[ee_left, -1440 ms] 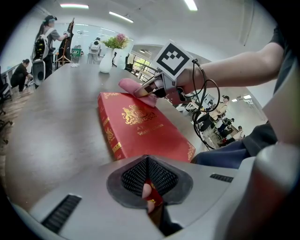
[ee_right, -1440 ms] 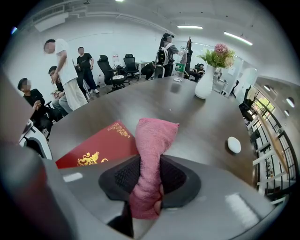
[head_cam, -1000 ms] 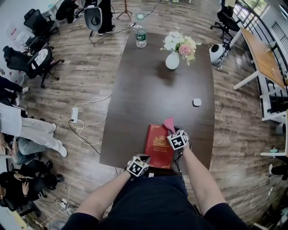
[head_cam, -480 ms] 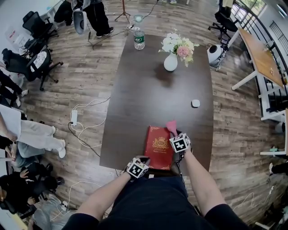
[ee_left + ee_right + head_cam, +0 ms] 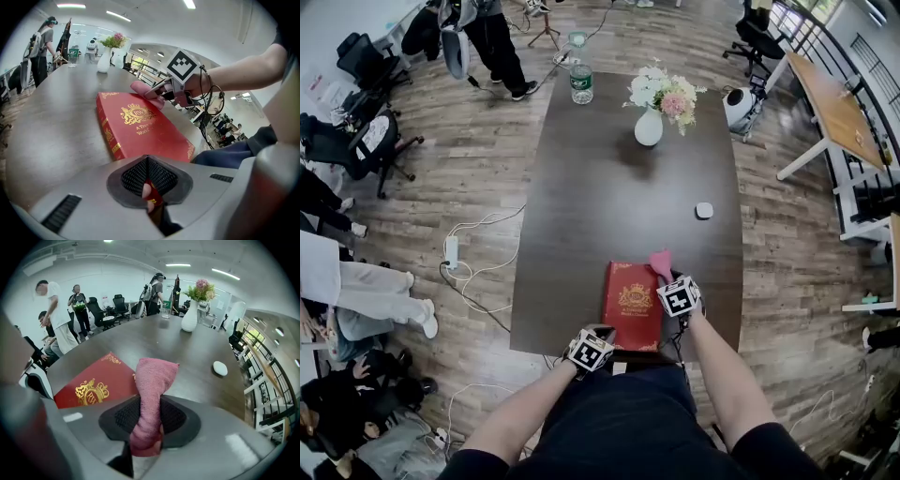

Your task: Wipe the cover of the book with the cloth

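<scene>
- The left gripper (image 5: 150, 194) is shut tight on the near edge of the red book (image 5: 140, 124). A bit of red cover shows between its jaws.
- The book lies flat on the dark desk (image 5: 619, 187), close to the near edge. It reaches out in front of the left gripper, with the gold crest facing up.
- The right gripper (image 5: 149, 427) is closed on a pink cloth (image 5: 152, 378). The cloth is bunched up and sticks out past the jaws.
- The loose end of the cloth is by the far right corner of the book. I cannot tell if it touches the cover.
- From the right gripper, the book is down and to the left.
- The right gripper is in front of the left gripper and off to its right, past the book's right side.
- Far ahead of both grippers a white vase (image 5: 649, 127) with flowers stands on the desk.
- A bottle (image 5: 578, 82) stands at the far end, left of the vase.
- A small white thing (image 5: 703, 210) lies on the desk ahead of the right gripper, a bit to its right.
</scene>
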### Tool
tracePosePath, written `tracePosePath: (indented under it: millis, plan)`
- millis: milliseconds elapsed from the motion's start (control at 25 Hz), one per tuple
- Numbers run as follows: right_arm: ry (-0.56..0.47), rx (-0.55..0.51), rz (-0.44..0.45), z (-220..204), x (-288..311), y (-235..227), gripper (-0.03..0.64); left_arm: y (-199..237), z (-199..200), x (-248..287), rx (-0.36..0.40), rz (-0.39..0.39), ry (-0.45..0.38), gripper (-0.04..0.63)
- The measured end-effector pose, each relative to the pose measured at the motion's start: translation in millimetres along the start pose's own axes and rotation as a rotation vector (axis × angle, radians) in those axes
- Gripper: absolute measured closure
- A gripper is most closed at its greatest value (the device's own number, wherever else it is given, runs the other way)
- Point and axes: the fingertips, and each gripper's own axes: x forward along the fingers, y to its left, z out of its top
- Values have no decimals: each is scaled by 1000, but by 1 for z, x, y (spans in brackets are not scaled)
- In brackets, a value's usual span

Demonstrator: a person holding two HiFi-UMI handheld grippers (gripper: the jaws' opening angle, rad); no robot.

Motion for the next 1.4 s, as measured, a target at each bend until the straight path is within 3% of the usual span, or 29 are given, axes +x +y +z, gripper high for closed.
tracePosePath:
  millis: [280,520,920,1160,1400]
  plan:
    - [49,21,-15,-14,-6,-5,499,1,-7,10,-11,-19,31,600]
    - [51,38,0,-34,-6,-9,499,1,-11,6,-36,24,74,600]
    - [-106,14,147,-7,-15,-2,499,5,-15,5,-70,148,100,600]
    - [-164,-131,259,30,-21,37,499,7,-10,7,-86,206,83,600]
    - [-178,-293,318,51,-12,76,499,7,-9,7,-79,215,98,600]
